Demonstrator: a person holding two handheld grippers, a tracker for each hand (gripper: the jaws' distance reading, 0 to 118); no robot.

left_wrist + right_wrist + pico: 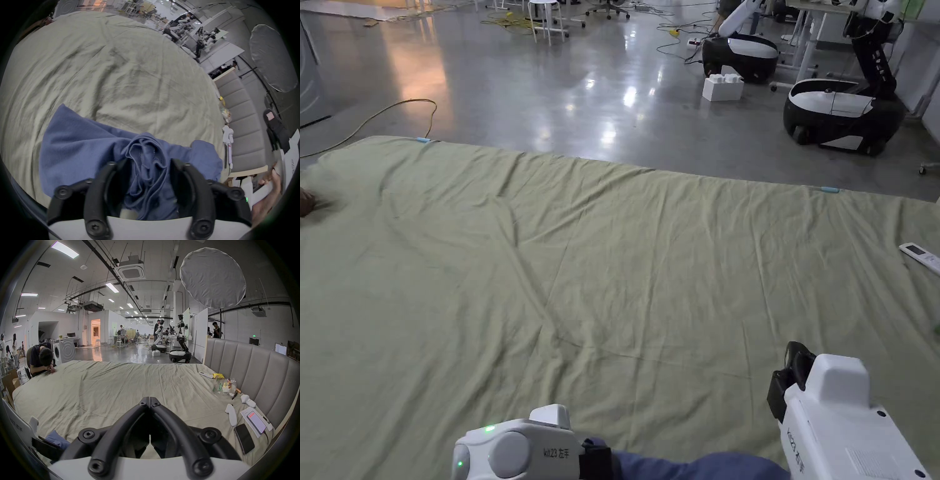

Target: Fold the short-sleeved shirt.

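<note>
The blue short-sleeved shirt (pixel 84 149) lies crumpled at the near edge of the green bed sheet (pixel 581 269). A thick bunch of it sits between the black jaws of my left gripper (pixel 148 162), which are shut on it. In the head view the left gripper (pixel 600 459) is at the bottom edge, with a strip of the shirt (pixel 700 465) beside it. My right gripper (pixel 149 398) hovers over the sheet to the right of the shirt, jaws shut with nothing between them. It shows in the head view (pixel 797 353) too. A corner of the shirt (pixel 56 439) shows in the right gripper view.
A white remote (pixel 919 253) lies at the sheet's right edge. Phones (pixel 243 439), white controllers (pixel 231 415) and snack bags (pixel 227 386) line the grey headboard (pixel 251 369). A person (pixel 42 360) leans on the far left corner. Wheeled robots (pixel 837 112) stand on the floor beyond.
</note>
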